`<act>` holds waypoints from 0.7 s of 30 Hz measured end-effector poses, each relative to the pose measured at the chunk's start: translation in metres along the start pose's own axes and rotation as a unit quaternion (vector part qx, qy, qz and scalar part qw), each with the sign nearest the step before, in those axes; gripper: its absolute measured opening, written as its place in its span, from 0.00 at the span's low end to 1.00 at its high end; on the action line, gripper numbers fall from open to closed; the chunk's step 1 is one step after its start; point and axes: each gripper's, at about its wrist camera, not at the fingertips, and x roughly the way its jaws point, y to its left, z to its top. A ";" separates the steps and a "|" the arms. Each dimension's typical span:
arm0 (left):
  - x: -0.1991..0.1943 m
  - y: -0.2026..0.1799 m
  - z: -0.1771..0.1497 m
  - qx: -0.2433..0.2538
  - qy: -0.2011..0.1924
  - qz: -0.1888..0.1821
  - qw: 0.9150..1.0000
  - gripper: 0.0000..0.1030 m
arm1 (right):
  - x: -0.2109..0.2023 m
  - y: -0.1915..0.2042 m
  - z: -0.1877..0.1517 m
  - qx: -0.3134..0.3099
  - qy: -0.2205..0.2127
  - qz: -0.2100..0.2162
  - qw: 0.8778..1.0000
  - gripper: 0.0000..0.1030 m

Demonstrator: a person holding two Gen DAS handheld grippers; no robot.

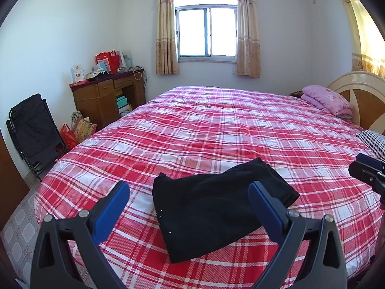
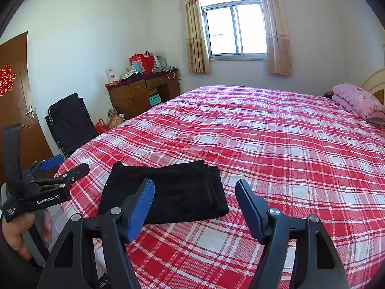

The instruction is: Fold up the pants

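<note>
Black pants (image 1: 216, 207) lie folded into a compact stack on the red plaid bed (image 1: 228, 130), near its front edge. My left gripper (image 1: 190, 192) is open and empty, hovering just in front of the pants. My right gripper (image 2: 195, 190) is open and empty, to the right of the pants (image 2: 168, 190) and a little above the bed (image 2: 276, 139). The left gripper also shows at the left of the right wrist view (image 2: 65, 166), held by a hand. Part of the right gripper shows at the right edge of the left wrist view (image 1: 368, 168).
A folded pink quilt (image 1: 327, 98) and a striped pillow (image 1: 373, 139) lie by the headboard (image 1: 356, 89). A wooden desk (image 1: 108, 96) with clutter, a black folding chair (image 1: 33, 130) and bags (image 1: 77, 130) stand left of the bed. A door (image 2: 14, 96) is at far left.
</note>
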 end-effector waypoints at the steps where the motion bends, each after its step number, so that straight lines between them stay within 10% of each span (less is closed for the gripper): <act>1: 0.000 0.000 0.000 0.000 0.000 0.000 1.000 0.98 | 0.000 0.000 0.000 0.000 0.000 0.000 1.000 0.69; 21: -0.001 0.000 0.001 -0.007 -0.006 -0.001 1.000 1.00 | 0.000 0.004 -0.002 -0.006 0.001 0.001 1.000 0.69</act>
